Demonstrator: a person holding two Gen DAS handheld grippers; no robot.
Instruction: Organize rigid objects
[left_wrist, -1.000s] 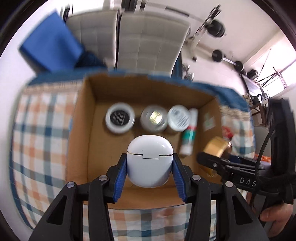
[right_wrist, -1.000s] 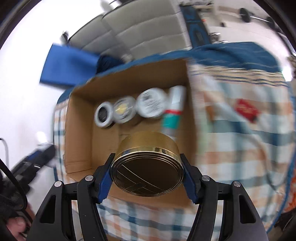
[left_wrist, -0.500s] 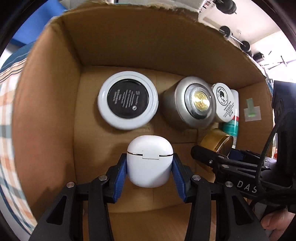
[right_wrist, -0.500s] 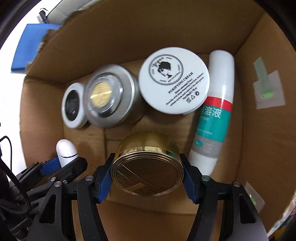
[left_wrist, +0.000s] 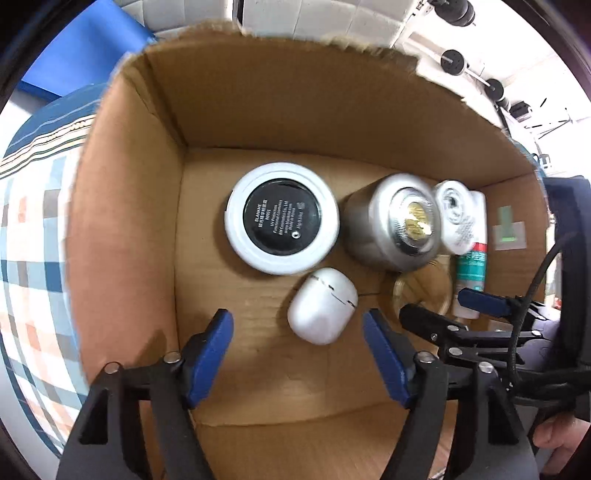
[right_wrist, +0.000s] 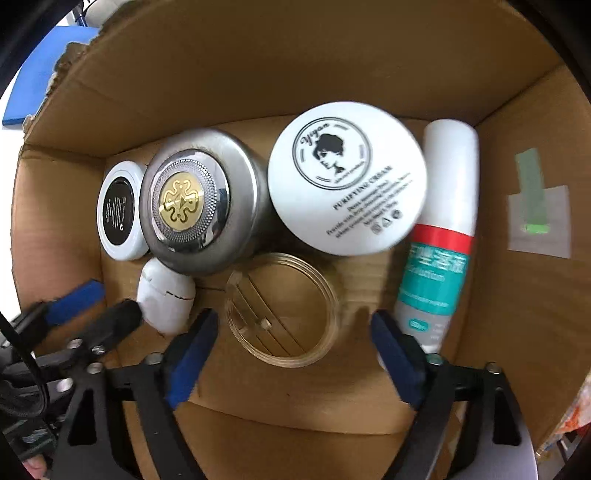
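Both grippers are inside a cardboard box (left_wrist: 295, 107). My left gripper (left_wrist: 297, 350) is open; a white earbud case (left_wrist: 322, 305) lies on the box floor between and just beyond its fingers. It also shows in the right wrist view (right_wrist: 166, 293). My right gripper (right_wrist: 291, 347) is open; a gold tin (right_wrist: 282, 308) lies on the floor between its fingers. Behind stand a black-and-white jar (left_wrist: 282, 223), a silver tin with a gold emblem (right_wrist: 192, 205), a white cream jar (right_wrist: 347, 184) and a white-and-teal tube (right_wrist: 439, 236).
The box (right_wrist: 295, 66) sits on a checked tablecloth (left_wrist: 33, 236). A blue pad (left_wrist: 81, 59) and white chairs lie beyond the far wall. The right gripper shows at the right of the left wrist view (left_wrist: 476, 317). A taped label (right_wrist: 535, 218) is on the box's right wall.
Both grippers have opened. The white earbud case and the gold tin have dropped out of them and now lie on the box floor.
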